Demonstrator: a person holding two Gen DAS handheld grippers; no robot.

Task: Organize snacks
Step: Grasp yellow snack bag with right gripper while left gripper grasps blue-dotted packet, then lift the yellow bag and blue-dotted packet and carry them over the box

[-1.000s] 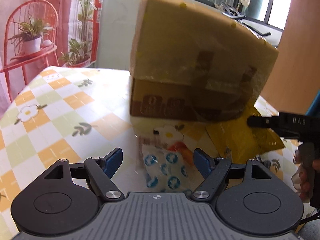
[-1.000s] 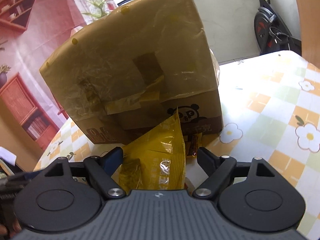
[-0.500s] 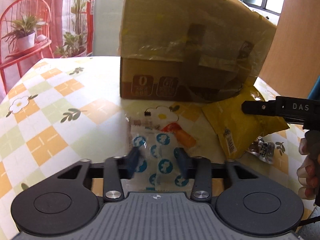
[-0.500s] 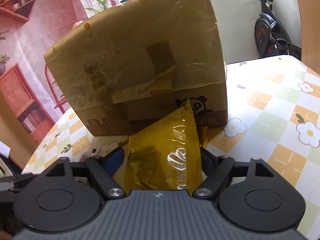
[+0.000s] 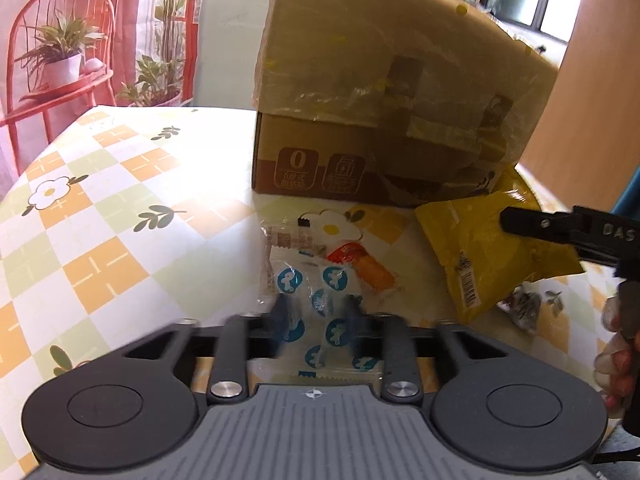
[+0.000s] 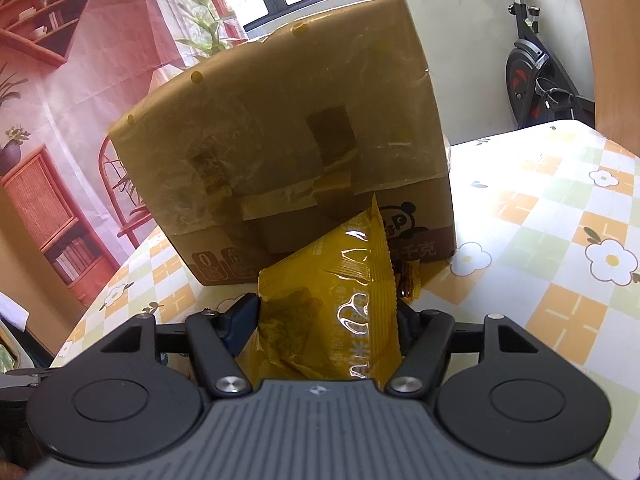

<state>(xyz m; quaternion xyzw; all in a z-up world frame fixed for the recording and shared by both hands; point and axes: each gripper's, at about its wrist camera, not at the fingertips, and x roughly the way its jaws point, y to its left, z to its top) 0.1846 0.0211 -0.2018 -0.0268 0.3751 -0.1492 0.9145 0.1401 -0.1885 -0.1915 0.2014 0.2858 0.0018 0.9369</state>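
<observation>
My left gripper [image 5: 316, 312] is shut on a clear snack packet with blue round prints [image 5: 316, 300] that lies on the tablecloth. An orange-red sweet [image 5: 362, 266] lies beside it. My right gripper [image 6: 326, 316] is shut on a yellow snack bag [image 6: 340, 300] and holds it up off the table; the bag [image 5: 480, 248] and the right gripper's side [image 5: 560, 228] show at the right of the left wrist view. A small dark wrapped snack [image 5: 524, 306] lies under the bag. A big cardboard box [image 5: 392, 120] wrapped in yellowish tape stands just behind, and it also shows in the right wrist view [image 6: 288, 160].
The table [image 5: 100, 240] has an orange, green and white checked cloth with flowers. A red chair with potted plants [image 5: 60, 60] stands far left. An exercise bike [image 6: 532, 80] stands behind the table at right. A brown wrapped sweet [image 6: 408, 280] lies by the box.
My left gripper has closed from wide open onto the blue-print packet. My right gripper has closed on the yellow bag and lifted it.
</observation>
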